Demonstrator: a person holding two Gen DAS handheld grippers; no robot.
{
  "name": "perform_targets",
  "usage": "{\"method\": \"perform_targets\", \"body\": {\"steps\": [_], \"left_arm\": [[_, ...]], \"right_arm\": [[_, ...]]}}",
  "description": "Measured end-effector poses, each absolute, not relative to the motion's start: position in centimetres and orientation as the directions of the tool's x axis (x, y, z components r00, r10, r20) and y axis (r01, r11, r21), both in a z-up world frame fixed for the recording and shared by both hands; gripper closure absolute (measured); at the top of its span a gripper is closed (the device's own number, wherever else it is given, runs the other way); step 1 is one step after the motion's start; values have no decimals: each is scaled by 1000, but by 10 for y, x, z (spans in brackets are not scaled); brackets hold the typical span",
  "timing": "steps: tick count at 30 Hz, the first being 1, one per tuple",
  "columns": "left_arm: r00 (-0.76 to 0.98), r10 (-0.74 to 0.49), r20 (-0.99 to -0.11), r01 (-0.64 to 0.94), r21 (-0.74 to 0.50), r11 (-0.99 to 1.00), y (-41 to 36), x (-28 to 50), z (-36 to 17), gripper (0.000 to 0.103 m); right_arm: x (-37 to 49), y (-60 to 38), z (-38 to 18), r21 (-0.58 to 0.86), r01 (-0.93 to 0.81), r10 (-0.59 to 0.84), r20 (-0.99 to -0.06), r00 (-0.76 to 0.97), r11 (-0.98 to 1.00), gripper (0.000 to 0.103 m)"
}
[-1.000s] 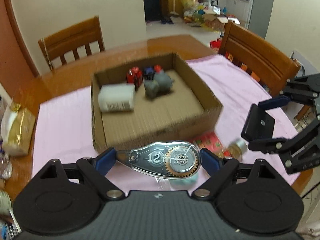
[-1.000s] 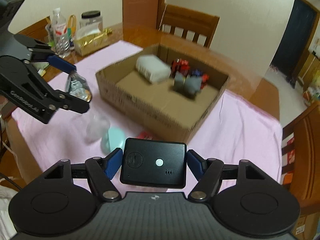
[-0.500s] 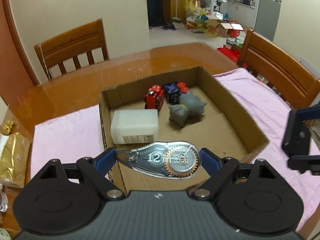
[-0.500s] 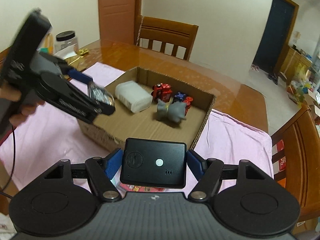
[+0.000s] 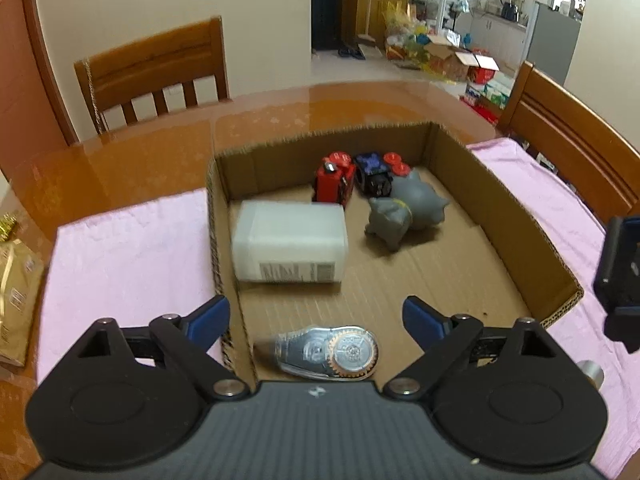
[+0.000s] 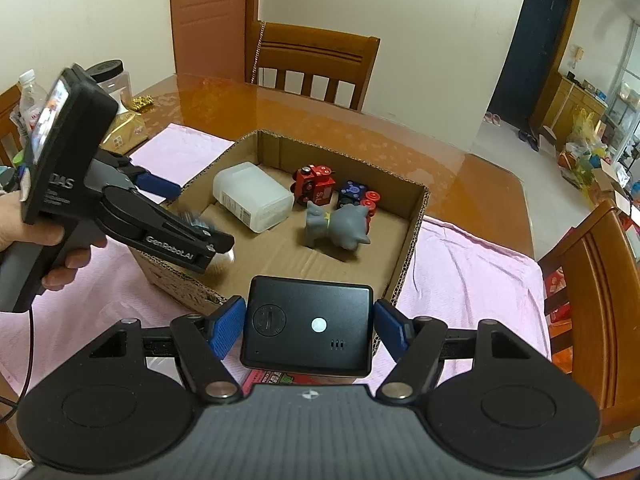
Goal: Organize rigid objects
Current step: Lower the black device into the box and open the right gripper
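Note:
My left gripper (image 5: pixel 316 316) hangs over the near end of the cardboard box (image 5: pixel 504 208), its jaws opening. The clear correction-tape dispenser (image 5: pixel 328 354) lies blurred on the box floor just below the fingers, touching neither pad. In the right wrist view, a hand holds my left gripper (image 6: pixel 188 216) over the left rim of the box (image 6: pixel 412 232). My right gripper (image 6: pixel 308 330) is shut on a flat black device (image 6: pixel 308 328) at the box's near corner. Inside the box are a white bottle (image 5: pixel 290 246), a grey toy animal (image 5: pixel 404 212) and a red toy train (image 5: pixel 334 180).
A pink cloth (image 5: pixel 128 248) lies under the box on the brown table (image 6: pixel 360 136). A gold packet (image 5: pixel 16 280) sits at the left edge. A small silver cylinder (image 5: pixel 590 370) lies on the cloth. Wooden chairs (image 6: pixel 316 60) stand around. A red packet (image 6: pixel 280 378) lies beneath my right gripper.
My left gripper moved forward and down over the box, then opened and let the tape dispenser drop inside. My right gripper, still holding the black device, came closer to the box.

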State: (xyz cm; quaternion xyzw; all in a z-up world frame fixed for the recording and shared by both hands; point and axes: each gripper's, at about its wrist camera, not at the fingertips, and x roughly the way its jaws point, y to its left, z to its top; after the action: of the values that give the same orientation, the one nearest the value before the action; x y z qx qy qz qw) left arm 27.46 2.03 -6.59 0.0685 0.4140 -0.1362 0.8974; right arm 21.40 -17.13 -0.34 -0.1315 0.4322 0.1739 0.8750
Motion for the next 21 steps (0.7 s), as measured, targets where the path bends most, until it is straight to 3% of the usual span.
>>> {"method": "perform_targets", "body": {"steps": [11, 21], "left_arm": [[720, -135, -681, 202, 21, 979, 59, 235, -29, 1], [717, -56, -695, 99, 22, 995, 87, 210, -39, 1]], "right_arm": [[245, -166, -9, -70, -403, 183, -812, 554, 912, 29], [285, -153, -39, -54, -400, 167, -851, 497, 915, 31]]}}
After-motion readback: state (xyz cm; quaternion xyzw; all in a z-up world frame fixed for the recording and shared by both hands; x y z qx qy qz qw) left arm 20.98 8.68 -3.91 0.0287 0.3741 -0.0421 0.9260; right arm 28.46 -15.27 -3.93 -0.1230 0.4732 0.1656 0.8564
